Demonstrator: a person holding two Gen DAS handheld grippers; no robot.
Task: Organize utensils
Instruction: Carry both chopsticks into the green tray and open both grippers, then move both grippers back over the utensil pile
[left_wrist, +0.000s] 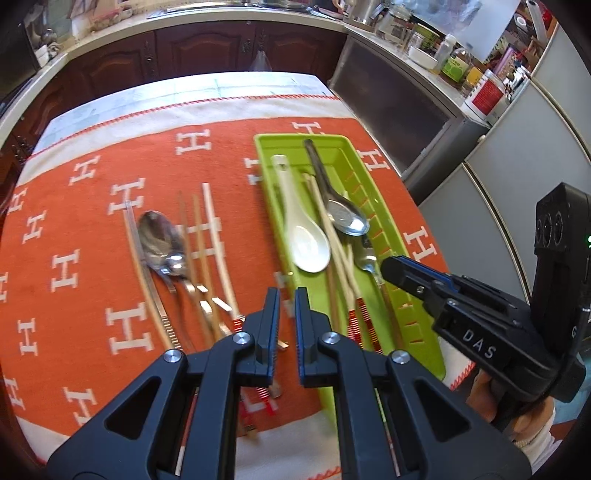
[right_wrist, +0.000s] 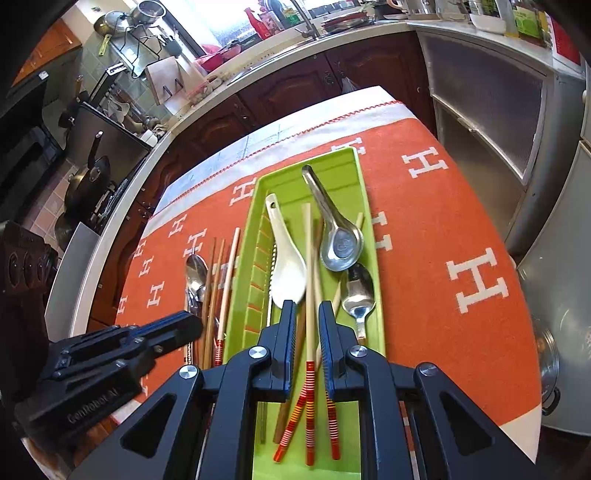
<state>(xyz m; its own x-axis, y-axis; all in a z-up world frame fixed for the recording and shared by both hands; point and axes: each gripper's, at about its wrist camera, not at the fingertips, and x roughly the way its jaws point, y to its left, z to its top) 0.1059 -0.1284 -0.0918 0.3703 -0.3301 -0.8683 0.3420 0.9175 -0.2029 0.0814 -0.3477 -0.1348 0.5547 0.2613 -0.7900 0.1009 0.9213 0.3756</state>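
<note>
Utensils are seen partly sorted into a green tray (right_wrist: 255, 280) on the orange-clothed counter (left_wrist: 92, 236).

Inside the tray lie a white ceramic spoon (right_wrist: 286, 266), 2 metal spoons and chopsticks (right_wrist: 309, 288). The right gripper (right_wrist: 307, 314) is held over the tray's near end, fingers slightly parted around 1 chopstick, not pressing it. Left of the tray, more chopsticks (left_wrist: 207, 236) and a spoon (left_wrist: 160, 236) rest on the cloth, the left gripper (left_wrist: 287, 306) above them, fingers nearly together, empty.
</note>
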